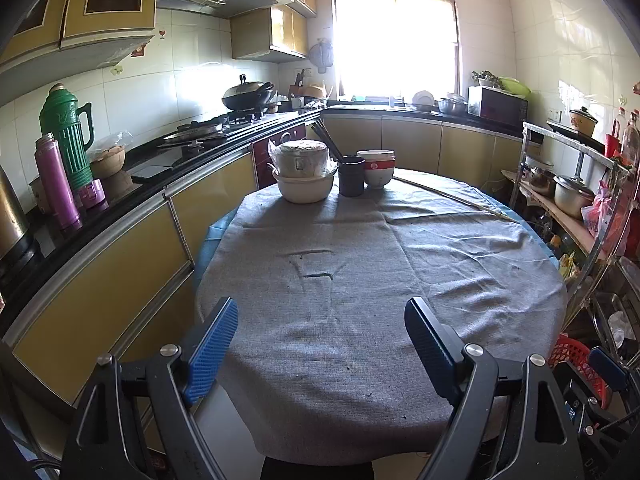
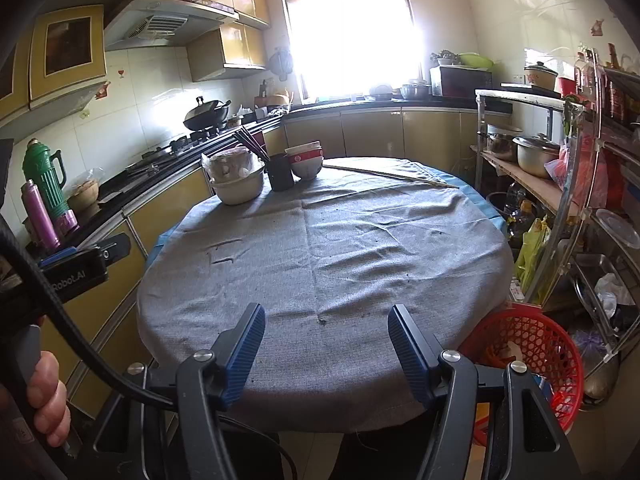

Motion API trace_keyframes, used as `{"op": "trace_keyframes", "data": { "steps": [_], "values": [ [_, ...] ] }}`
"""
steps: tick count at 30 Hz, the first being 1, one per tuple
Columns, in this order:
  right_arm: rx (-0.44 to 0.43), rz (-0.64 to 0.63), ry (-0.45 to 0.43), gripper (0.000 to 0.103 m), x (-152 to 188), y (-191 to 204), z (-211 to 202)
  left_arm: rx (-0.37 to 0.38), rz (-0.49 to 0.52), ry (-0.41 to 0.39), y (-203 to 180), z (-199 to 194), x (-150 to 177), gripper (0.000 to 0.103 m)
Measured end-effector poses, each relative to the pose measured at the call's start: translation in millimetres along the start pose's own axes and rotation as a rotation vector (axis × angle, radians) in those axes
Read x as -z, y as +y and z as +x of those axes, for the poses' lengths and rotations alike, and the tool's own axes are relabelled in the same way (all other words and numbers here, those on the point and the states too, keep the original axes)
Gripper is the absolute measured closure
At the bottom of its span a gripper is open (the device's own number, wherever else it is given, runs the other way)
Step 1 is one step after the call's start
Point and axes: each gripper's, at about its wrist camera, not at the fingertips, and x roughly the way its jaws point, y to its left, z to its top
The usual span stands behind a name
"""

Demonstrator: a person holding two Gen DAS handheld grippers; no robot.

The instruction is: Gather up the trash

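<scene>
A kitchen seen from two handheld grippers, both aimed down over a round table (image 1: 360,380) covered w/ a grey cloth (image 2: 360,248).

Left gripper (image 1: 320,344): blue-padded jaws stand wide apart, nothing between them, just bare cloth below. Right gripper (image 2: 326,344): jaws also apart, a bit narrower, empty. In the right wrist view the left gripper's black body shows at the left edge, w/ a hand (image 2: 44,396) wrapped round a handle at bottom left.

Trash: only small dark crumbs and specks (image 2: 322,321) are scattered on the cloth, one little cluster just ahead of the right gripper's jaws. A red plastic basket (image 2: 560,352) sits on the floor just beside the table's right edge, w/ some scraps inside (too small to tell what).

At the table's far side: a lidded white container in a plastic bag stacked on a cream bowl (image 1: 306,190), a dark cup holding chopsticks (image 1: 351,176), and stacked red-and-white bowls (image 1: 376,168), all close together. A thin stick (image 1: 452,198) lies along the far right rim.

Left counter: green thermos (image 1: 66,132), pink flask (image 1: 56,184), a wok (image 1: 246,96) on the stove. Right: a metal rack w/ pots (image 2: 536,156). Bright window at the back.
</scene>
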Motion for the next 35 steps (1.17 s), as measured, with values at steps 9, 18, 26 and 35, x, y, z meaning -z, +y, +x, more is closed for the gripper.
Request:
{"op": "trace_keyframes", "data": {
  "steps": [9, 18, 26, 35],
  "values": [
    [-0.005, 0.006, 0.011, 0.035, -0.8, -0.2, 2.7, -0.006, -0.003, 0.001, 0.9, 0.4, -0.3, 0.017],
    [-0.013, 0.003, 0.012, 0.035, -6.4, -0.6, 9.8, -0.019, 0.007, 0.008, 0.5, 5.1, 0.8, 0.017],
    [-0.021, 0.023, 0.039, 0.035, -12.8, -10.5, 34.3, -0.060, 0.005, 0.037, 6.3, 18.5, 3.3, 0.017],
    [-0.019, 0.016, 0.079, 0.035, -27.2, -30.5, 93.5, -0.011, -0.028, 0.133, 6.1, 65.6, 2.6, 0.017]
  ]
}}
